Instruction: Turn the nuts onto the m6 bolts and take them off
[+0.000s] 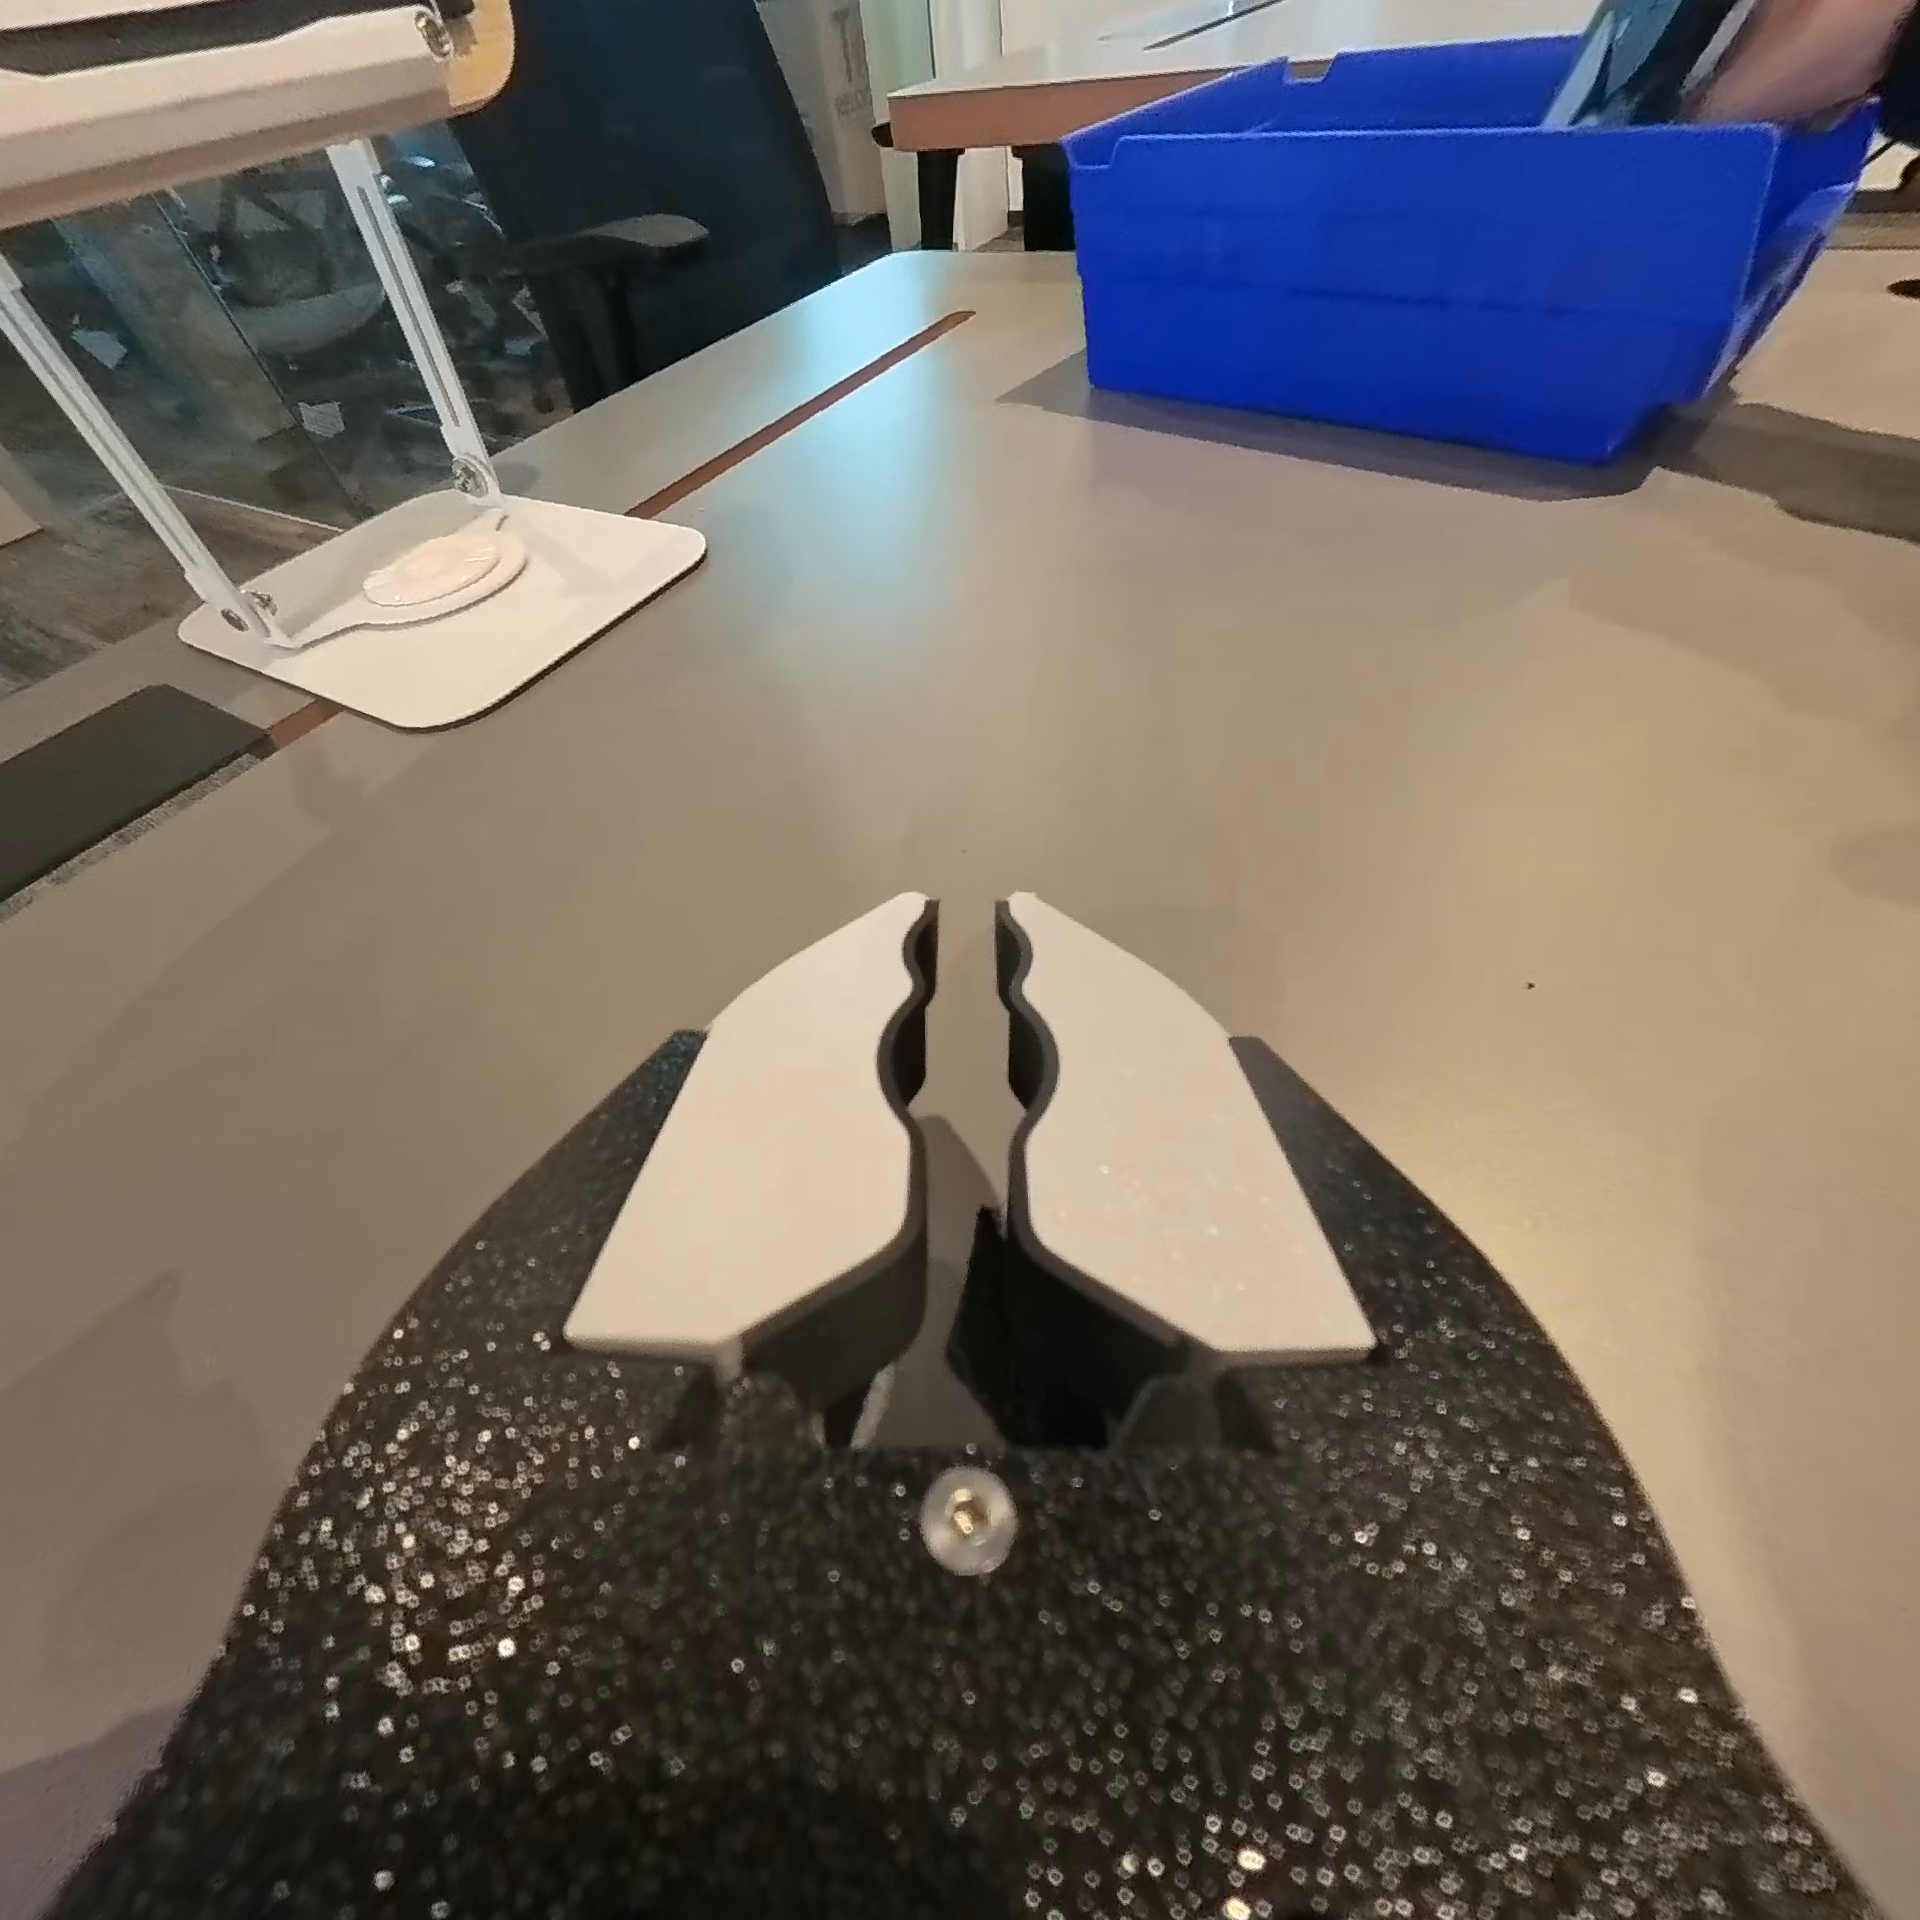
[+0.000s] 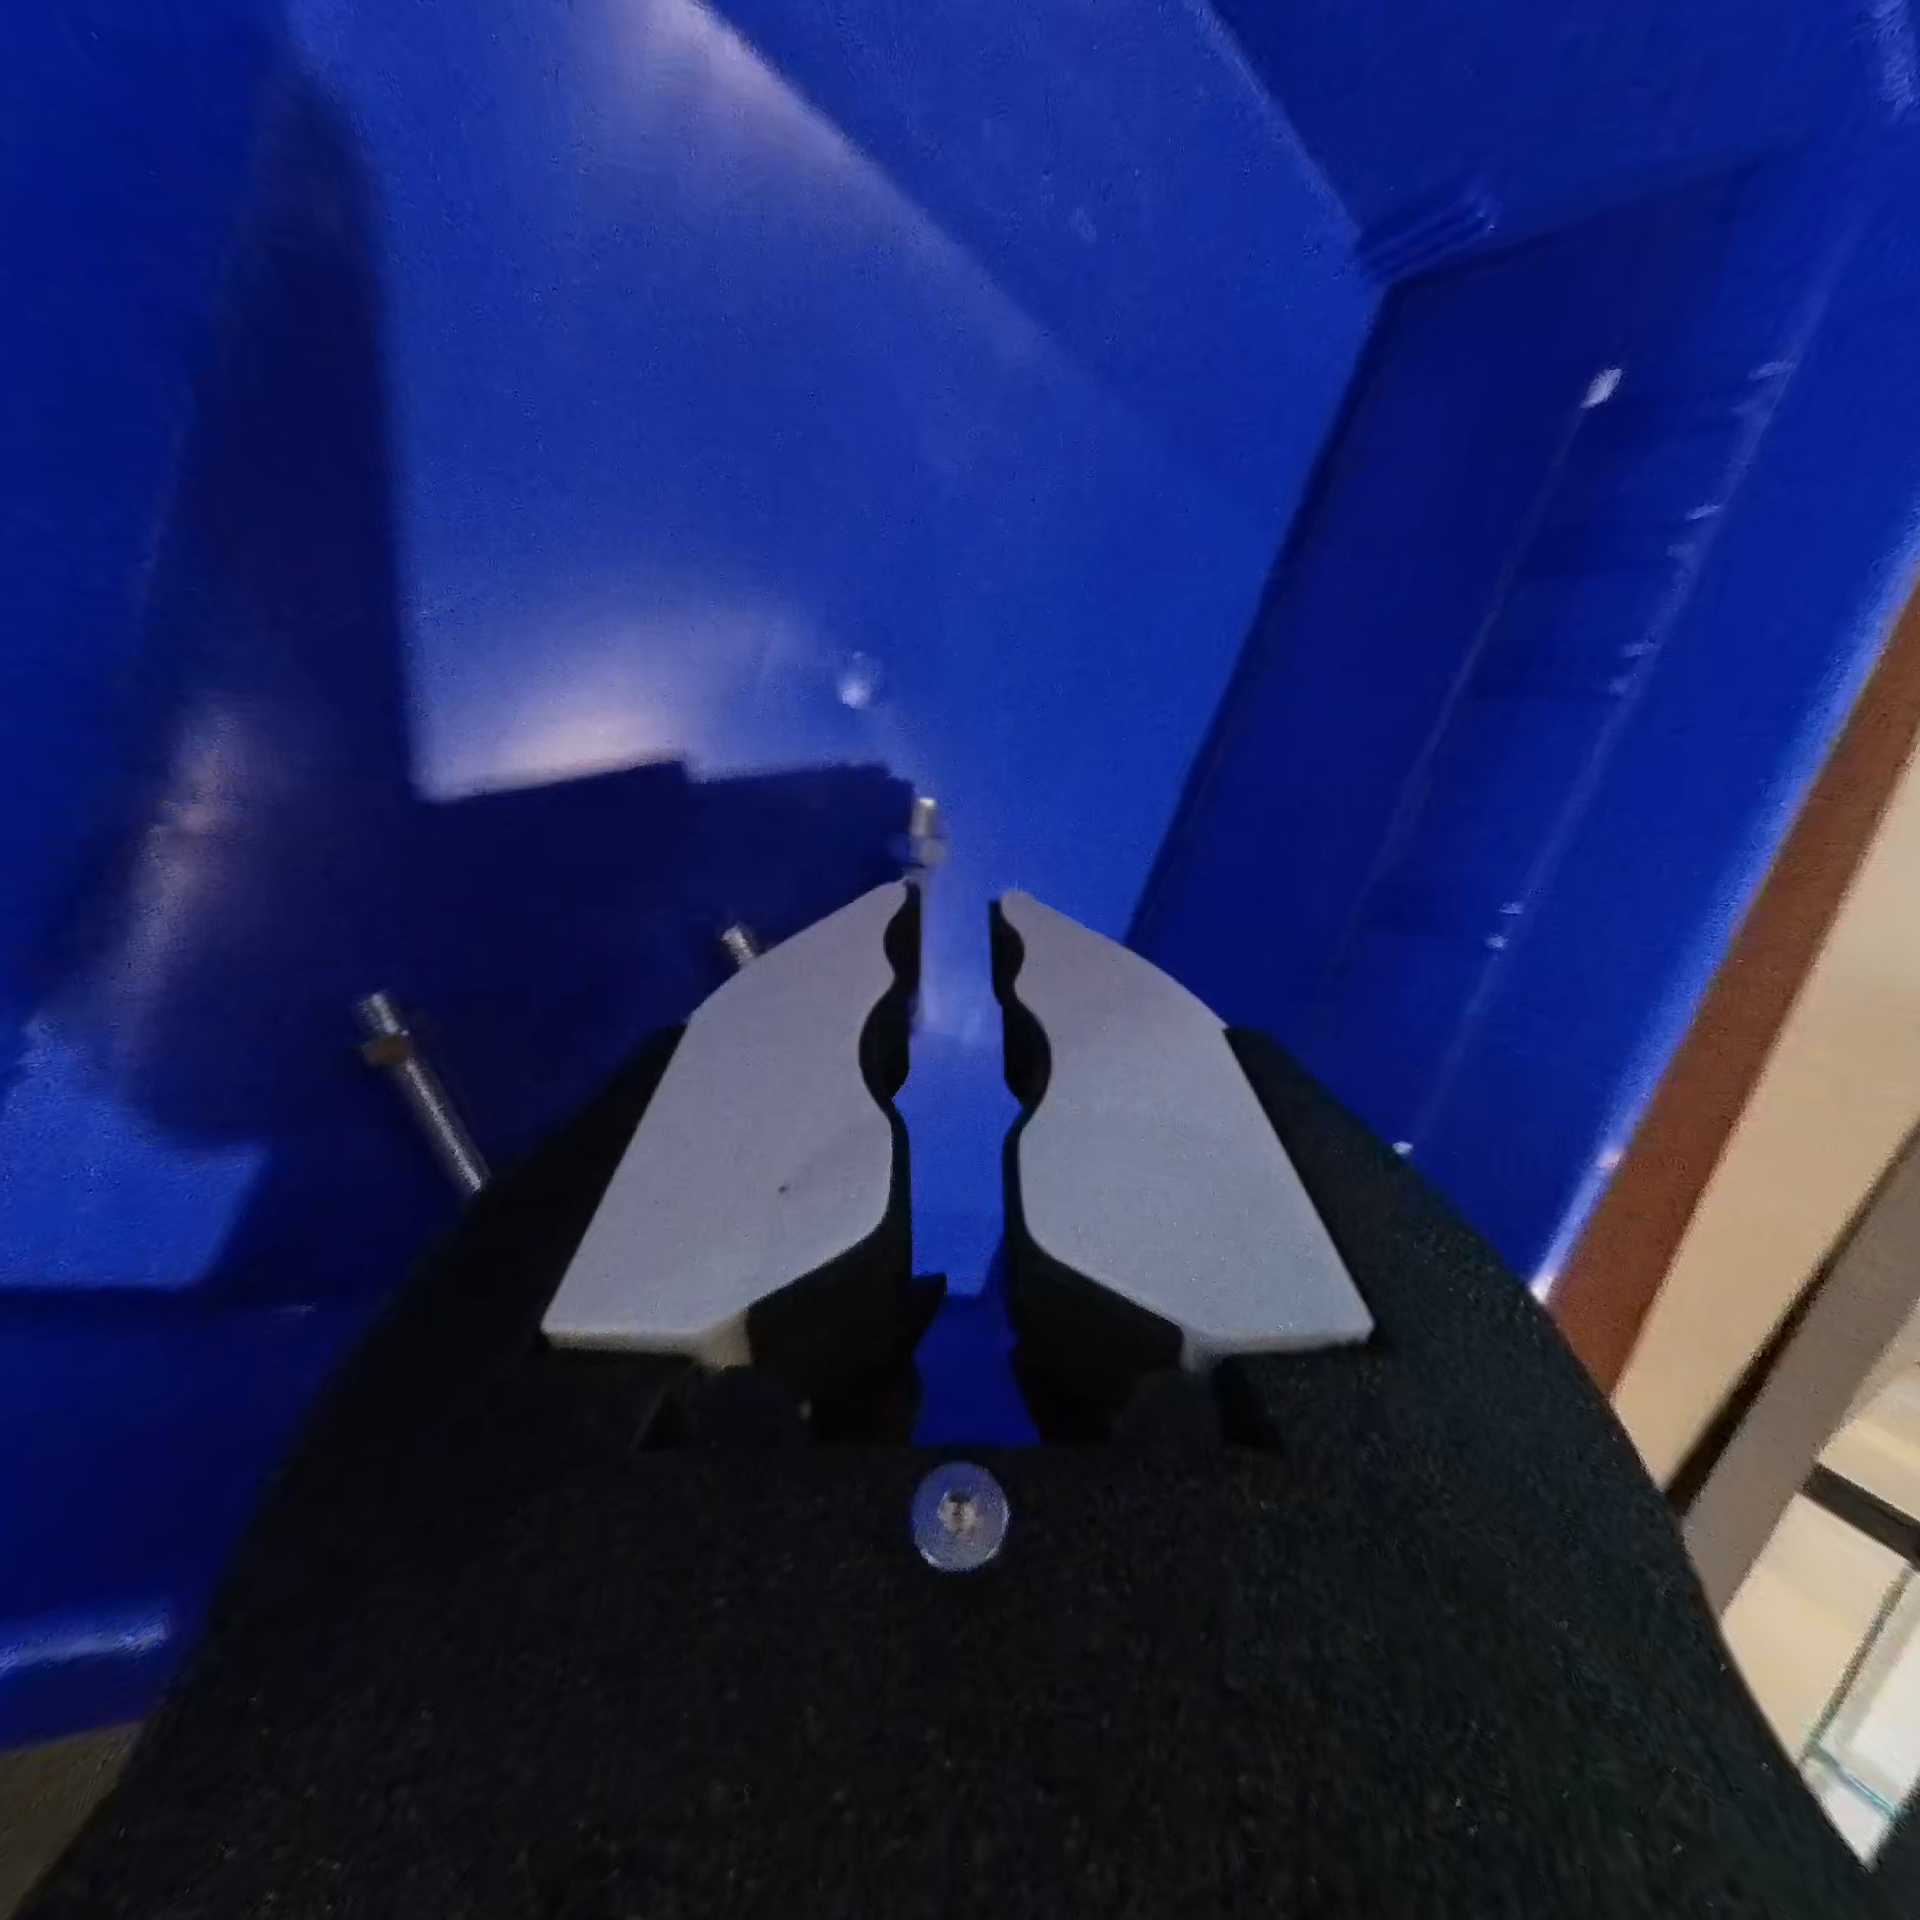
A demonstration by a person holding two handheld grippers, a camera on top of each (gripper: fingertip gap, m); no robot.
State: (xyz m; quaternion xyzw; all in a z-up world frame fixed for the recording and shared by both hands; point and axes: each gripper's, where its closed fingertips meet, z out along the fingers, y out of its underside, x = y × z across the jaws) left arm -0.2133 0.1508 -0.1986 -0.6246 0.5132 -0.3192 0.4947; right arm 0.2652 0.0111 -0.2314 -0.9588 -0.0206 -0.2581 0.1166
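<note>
A grey tabletop ran under the blue bin, with glass partitions and office chairs beyond it. Left of the bin stood a white stand on a flat base. Short of the bin, the left tool lay low over the tabletop, its fingers a narrow slit apart and gripping nothing. The right tool pointed down inside the bin, slightly parted and gripping nothing. Three bolts showed in the bin: one bolt, nut-bearing, at its tips; a second bolt, nut-bearing, further left; a third bolt between them.
</note>
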